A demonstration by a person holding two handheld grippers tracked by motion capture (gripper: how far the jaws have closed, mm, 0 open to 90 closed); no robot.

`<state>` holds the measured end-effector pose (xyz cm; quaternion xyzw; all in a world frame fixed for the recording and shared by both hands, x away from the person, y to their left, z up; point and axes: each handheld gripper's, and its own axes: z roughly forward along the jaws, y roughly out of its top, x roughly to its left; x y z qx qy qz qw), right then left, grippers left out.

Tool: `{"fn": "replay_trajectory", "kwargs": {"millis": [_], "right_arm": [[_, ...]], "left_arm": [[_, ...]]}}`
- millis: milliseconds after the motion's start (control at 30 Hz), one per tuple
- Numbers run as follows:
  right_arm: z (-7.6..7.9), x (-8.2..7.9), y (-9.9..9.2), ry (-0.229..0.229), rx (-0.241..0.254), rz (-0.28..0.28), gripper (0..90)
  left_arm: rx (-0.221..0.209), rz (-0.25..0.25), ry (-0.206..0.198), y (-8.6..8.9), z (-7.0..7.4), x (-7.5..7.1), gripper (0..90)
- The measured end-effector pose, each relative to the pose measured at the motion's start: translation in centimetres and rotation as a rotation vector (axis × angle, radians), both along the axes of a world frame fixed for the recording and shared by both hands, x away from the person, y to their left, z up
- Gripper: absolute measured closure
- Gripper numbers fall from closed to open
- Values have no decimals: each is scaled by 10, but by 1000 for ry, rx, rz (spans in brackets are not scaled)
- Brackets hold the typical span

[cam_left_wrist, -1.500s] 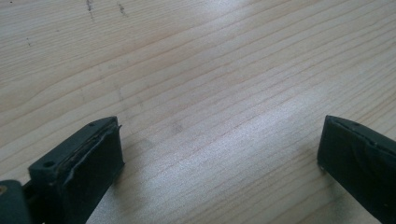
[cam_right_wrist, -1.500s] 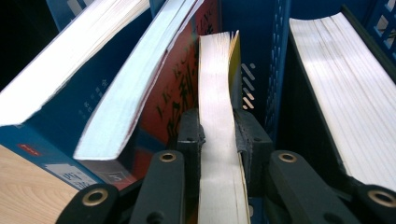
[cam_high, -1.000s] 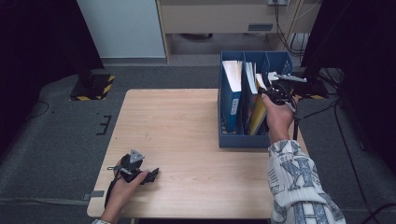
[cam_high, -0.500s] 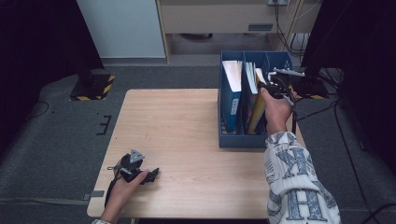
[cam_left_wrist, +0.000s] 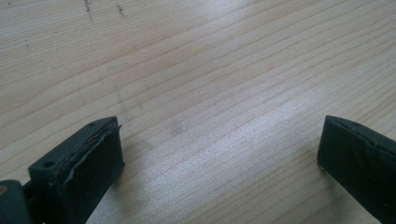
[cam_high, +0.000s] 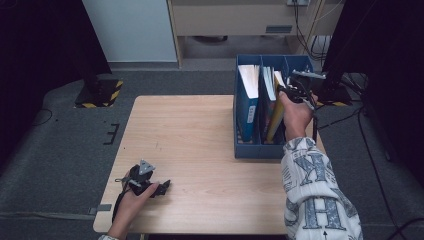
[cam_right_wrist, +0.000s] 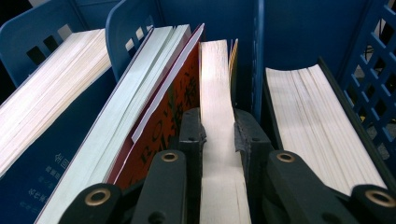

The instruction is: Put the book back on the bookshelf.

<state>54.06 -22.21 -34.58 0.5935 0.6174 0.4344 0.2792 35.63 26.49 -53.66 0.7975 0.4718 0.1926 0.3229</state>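
The book (cam_right_wrist: 216, 140) clamped by the right gripper (cam_right_wrist: 217, 135) is a thick block of cream pages, its fore-edge faintly ribbed. Both black jaws press flat against its sides. It stands in the middle slot of the blue plastic file rack (cam_high: 245, 150), which sits toward the table's three o'clock edge in the high view. At the book's nine o'clock in the right gripper view leans a book with an orange-red glossy cover (cam_right_wrist: 163, 121), then a pale-edged one (cam_right_wrist: 116, 126). Past a slotted blue divider a fat white-paged volume (cam_right_wrist: 46, 98) fills the far left slot. At three o'clock, beyond another divider, lies a dark-covered book (cam_right_wrist: 313, 121) against the rack's latticed wall.

The left gripper (cam_high: 150, 187) rests on the pale, fine-grained wooden table (cam_high: 200, 140) near seven o'clock, jaws spread wide with bare wood between them.

Against the picture from a second ago, the right hand (cam_high: 296, 112) sits slightly farther into the rack; the left gripper has not shifted.
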Motion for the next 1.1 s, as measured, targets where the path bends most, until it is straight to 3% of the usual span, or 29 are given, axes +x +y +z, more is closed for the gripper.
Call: {"fn": "replay_trajectory", "kwargs": {"millis": [1100], "right_arm": [[-7, 10, 0, -8, -16, 2, 755]], "left_arm": [[0, 0, 1, 0, 0, 0, 0]]}}
